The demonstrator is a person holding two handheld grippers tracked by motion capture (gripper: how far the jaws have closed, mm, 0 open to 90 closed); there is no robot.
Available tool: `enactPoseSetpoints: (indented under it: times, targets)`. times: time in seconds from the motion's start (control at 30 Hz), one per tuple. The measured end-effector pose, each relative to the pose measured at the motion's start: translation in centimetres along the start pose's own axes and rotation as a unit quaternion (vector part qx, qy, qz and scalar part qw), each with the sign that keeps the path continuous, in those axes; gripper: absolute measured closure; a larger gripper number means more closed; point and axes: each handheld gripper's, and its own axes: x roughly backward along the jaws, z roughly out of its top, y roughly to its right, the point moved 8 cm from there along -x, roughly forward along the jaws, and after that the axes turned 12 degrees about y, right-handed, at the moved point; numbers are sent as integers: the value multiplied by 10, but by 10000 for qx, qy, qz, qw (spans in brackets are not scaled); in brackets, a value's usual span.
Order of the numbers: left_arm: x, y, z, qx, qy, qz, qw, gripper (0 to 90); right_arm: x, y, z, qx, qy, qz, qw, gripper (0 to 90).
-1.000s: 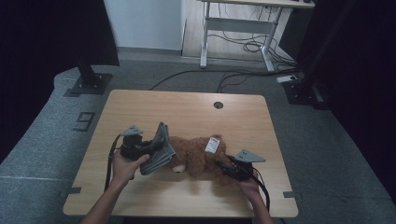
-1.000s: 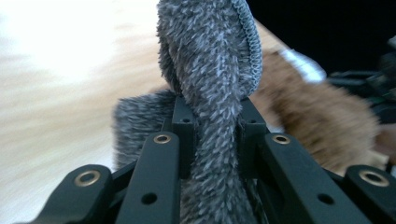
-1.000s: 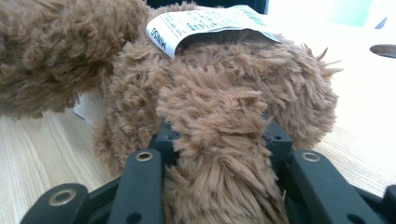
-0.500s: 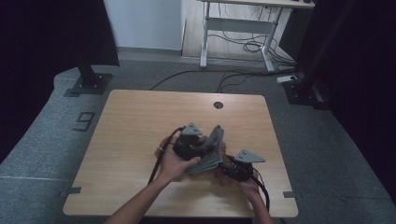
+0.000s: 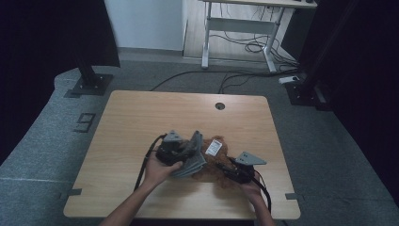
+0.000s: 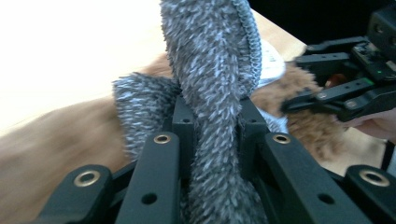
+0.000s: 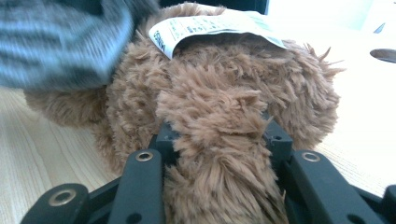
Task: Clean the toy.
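Pinching a grey fuzzy cloth (image 6: 210,93), the left gripper (image 5: 181,153) has its jaws pressed on the fabric, which rises beyond them. Jaws of the right gripper (image 7: 217,154) clamp a brown plush toy (image 7: 224,93); its white label (image 7: 210,25) lies beyond them, on the table (image 5: 141,113).

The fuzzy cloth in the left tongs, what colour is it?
Grey, flecked with paler fibres: the fuzzy grey knitted cloth shows best in the left gripper view.
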Motion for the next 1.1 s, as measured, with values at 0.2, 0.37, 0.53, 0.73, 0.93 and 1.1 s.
enactPoseSetpoints:
  times: [0.2,0.37,0.53,0.73,0.93,1.1]
  targets:
    - [27,-20,-8,255,195,28,9995,745,0,-1,-1,8,0,28,10000,613]
    - [44,-36,-11,414,331,92,9985,743,1,0,-1,-16,7,31,10000,613]
    - [62,-61,-18,635,402,343,9966,743,2,0,-1,-45,-7,49,10000,612]
    - [68,-92,-41,1144,126,394,9926,739,4,-1,-2,-132,-86,101,9998,596]
    - [56,-94,-65,1444,-126,198,9892,740,5,-1,-4,-288,-207,165,9992,516]
    - [49,-91,-68,1348,-232,224,9903,743,1,3,-8,-495,-497,59,9975,336]
